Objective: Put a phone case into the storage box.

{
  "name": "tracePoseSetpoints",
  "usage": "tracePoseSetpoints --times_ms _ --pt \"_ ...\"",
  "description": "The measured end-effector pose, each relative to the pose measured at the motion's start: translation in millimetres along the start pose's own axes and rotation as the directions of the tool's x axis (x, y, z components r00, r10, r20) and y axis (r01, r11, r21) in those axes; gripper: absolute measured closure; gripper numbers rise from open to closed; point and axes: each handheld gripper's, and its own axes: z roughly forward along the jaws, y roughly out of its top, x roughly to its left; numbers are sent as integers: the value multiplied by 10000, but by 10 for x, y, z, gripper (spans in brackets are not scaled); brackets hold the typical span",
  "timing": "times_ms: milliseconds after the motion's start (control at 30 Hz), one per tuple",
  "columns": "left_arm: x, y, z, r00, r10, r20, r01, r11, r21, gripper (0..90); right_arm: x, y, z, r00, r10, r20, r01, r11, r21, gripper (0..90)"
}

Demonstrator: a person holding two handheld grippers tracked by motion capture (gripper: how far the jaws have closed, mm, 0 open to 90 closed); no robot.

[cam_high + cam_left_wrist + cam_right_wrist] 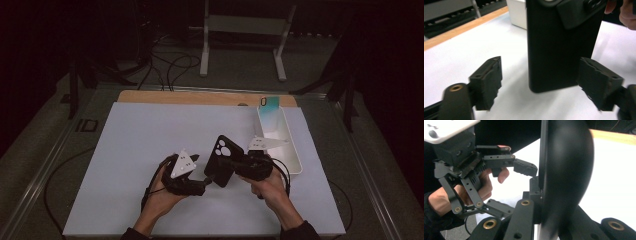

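Note:
A black phone case (222, 160) with a camera cutout stands upright above the white mat. My right gripper (229, 168) is shut on its upper part, and in the right gripper view the case (566, 175) is clamped edge-on between the jaws (549, 202). My left gripper (201, 170) is open at the case's lower left. In the left gripper view the case's bottom end (559, 47) sits between the spread fingers (486, 82), nearer the right one. The left gripper (516, 187) also appears in the right gripper view, held in a hand.
A white mat (150, 150) covers the wooden table (200, 97). A long white tray (296, 159) lies at the right with a teal phone-shaped item (269, 107) leaning at its far end. Stands and cables are on the floor beyond the table.

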Motion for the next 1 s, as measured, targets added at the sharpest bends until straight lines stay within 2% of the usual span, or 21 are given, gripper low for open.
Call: tracePoseSetpoints --times_ms 33,100,133,233,533,633,667,700,800,833,900,1000 --pt "28 0 -12 9995 -163 255 163 9999 17 166 -9 21 -40 10000 16 -50 -17 9999 -138 871" --pt "41 -1 -21 9992 -222 338 222 9998 -9 149 -8 40 -76 10000 -9 -84 6 9997 -260 871" --pt "66 -2 -35 9978 -355 562 354 9994 11 144 -5 52 -94 9999 -62 -86 60 9996 -291 871" --pt "81 -4 -37 9955 -498 805 493 9987 91 108 12 86 -141 9997 -216 -129 211 9988 -431 871" --pt "50 -12 3 9908 -440 1277 404 9987 303 98 57 140 -183 9972 -572 -478 542 9965 -632 871" --pt "27 -21 31 9837 -411 1751 345 9986 406 99 93 137 -142 9932 -728 -907 674 9959 -608 870" --pt "27 -21 31 9837 -411 1751 345 9986 406 105 93 137 -142 9932 -728 -907 674 9959 -608 870" --pt "12 -21 41 9811 -373 1899 297 9986 427 115 113 136 -115 9903 -865 -1085 808 9951 -562 870" --pt "-5 -24 47 9786 -307 2032 235 9990 376 154 154 138 -70 9843 -1094 -1386 1040 9935 -460 870" --pt "-22 -27 60 9728 -298 2297 220 9991 366 153 173 139 -55 9827 -1147 -1456 1096 9931 -425 870" --pt "-30 -28 66 9713 -278 2362 189 9990 399 166 208 143 -28 9772 -1314 -1667 1273 9912 -351 870" --pt "-45 -32 74 9631 -134 2689 31 9992 386 203 254 148 6 9703 -1508 -1892 1494 9885 -222 869"
